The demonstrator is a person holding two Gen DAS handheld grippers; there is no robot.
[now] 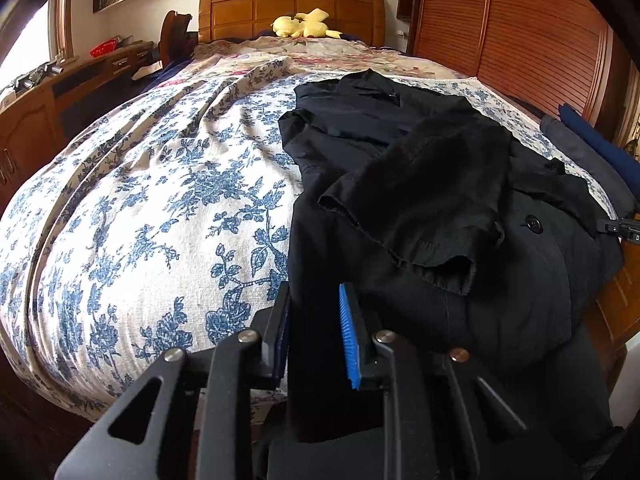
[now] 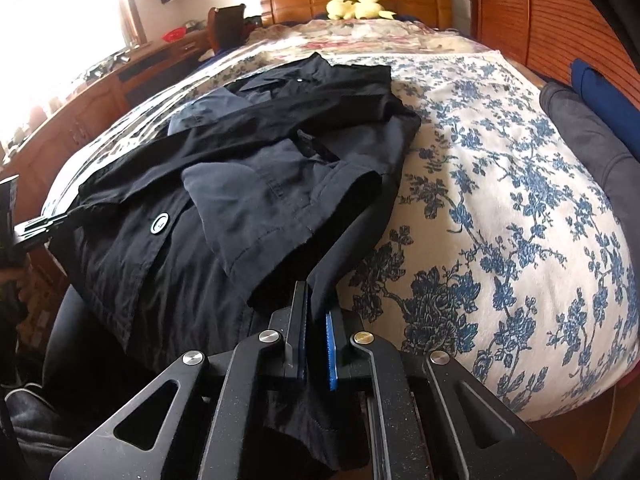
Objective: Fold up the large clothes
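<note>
A large black button-up shirt (image 1: pixel 420 184) lies on the bed with both short sleeves folded in over its front; it also shows in the right wrist view (image 2: pixel 224 184). Its bottom hem hangs over the near bed edge. My left gripper (image 1: pixel 314 312) straddles the hem's left edge with a gap between the blue pads; the cloth runs between the jaws. My right gripper (image 2: pixel 316 312) is nearly closed on the hem's right edge, cloth pinched between its pads. The tip of the right gripper (image 1: pixel 618 228) shows at the far right in the left wrist view.
The bed has a blue floral cover (image 1: pixel 152 208) and a wooden headboard (image 1: pixel 292 8) with a yellow plush toy (image 1: pixel 304 24). A wooden dresser (image 1: pixel 60 92) stands left. A louvred wardrobe (image 1: pixel 520 40) stands right. Folded dark clothes (image 2: pixel 588 120) lie at the bed's right edge.
</note>
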